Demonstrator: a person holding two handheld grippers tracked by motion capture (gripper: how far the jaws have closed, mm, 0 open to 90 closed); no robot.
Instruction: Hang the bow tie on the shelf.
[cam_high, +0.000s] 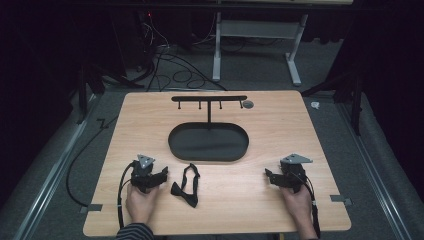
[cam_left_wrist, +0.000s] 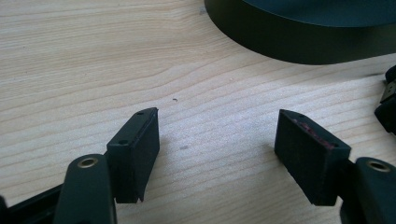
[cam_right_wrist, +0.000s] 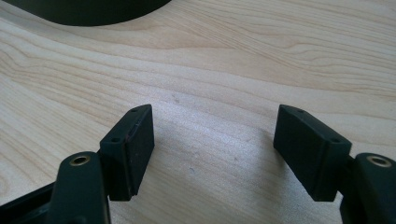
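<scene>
1. Hands first, at the bottom of the high view: the left gripper (cam_high: 161, 176) sits lower left, the right gripper (cam_high: 270, 176) lower right, both resting on the wooden bench (cam_high: 280, 130) with nothing between their jaws.
2. Just right of the left gripper, low centre of the frame, lies the black bow tie (cam_high: 185, 192), its strap (cam_high: 190, 172) looping up toward the oval tray (cam_high: 208, 143). It is near the left jaws, not touching them.
3. Rising from the tray at upper centre is a T-shaped hook stand (cam_high: 209, 99), its pegs bare.
4. Handling, as I read it: the tie looks light, soft and floppy. It should sag and swing once lifted. The knot at the middle of the bow seems the firmest spot to pinch; the thin strap is the part to drape over a peg, though it may slip from a loose grip.
5. Over to the left gripper view: jaws stand wide apart over bare wood grain. The tray wall (cam_left_wrist: 299, 42) curves across the upper right, and a dark bit at the right edge (cam_left_wrist: 388, 105) is probably the tie, too cropped to be sure.
6. Right gripper view now: jaws wide again, empty, bare bench beneath them, and the tray edge (cam_right_wrist: 88, 11) peeks in at upper left.
</scene>
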